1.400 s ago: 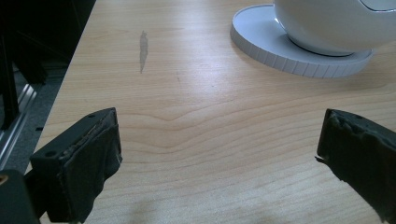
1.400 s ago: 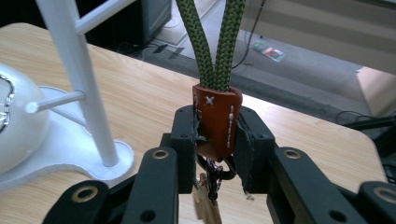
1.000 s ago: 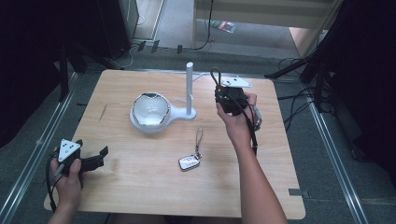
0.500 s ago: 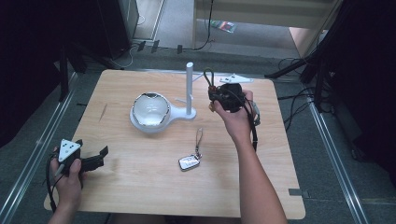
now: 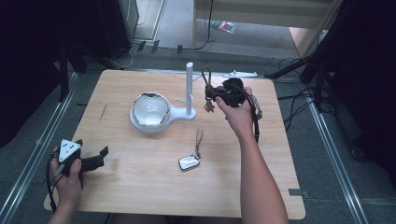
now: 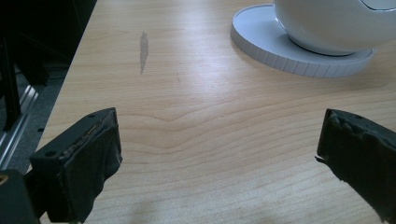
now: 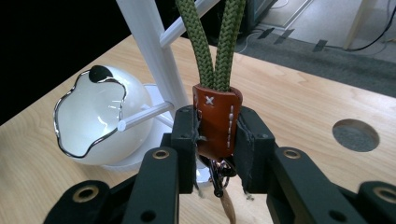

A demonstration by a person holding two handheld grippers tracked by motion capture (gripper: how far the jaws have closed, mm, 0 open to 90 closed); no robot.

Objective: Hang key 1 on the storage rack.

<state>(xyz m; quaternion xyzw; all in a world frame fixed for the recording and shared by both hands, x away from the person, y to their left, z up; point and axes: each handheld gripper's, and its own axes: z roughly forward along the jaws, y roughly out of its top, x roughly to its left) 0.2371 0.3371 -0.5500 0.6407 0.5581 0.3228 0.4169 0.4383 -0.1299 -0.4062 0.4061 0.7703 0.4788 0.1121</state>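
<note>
- Two tools in play on the high view: the right tool [image 5: 215,94] is up near the white stand [image 5: 189,88] at the far side of the counter [image 5: 140,186], with a key fob [image 5: 208,91] pinched in it, green cord loop standing up and small bits dangling below. The left tool [image 5: 95,157] sits low at the near left corner, well apart from everything. A white bowl [image 5: 149,110] rests on the stand's round base, and a second key fob, silver [image 5: 189,162], lies flat on the counter between bowl and the right forearm.
- Left tool view: jaws spread wide, nothing between them, bare wood ahead, the stand's base rim [image 6: 299,58] and the bowl's underside at the top right.
- Right tool view: jaws clamped on the brown leather tab [image 7: 218,122], right where the green cord [image 7: 212,42] enters it. The stand's post [image 7: 152,51] and a thin peg [image 7: 142,117] are just behind, bowl beyond.
- Handling call: this fob looks light and floppy; the cord is soft and will sag, so the stitched leather tab is the firm place to grip. The loop stays free to drop over a peg. The bowl nearby looks breakable, so mind swings.
</note>
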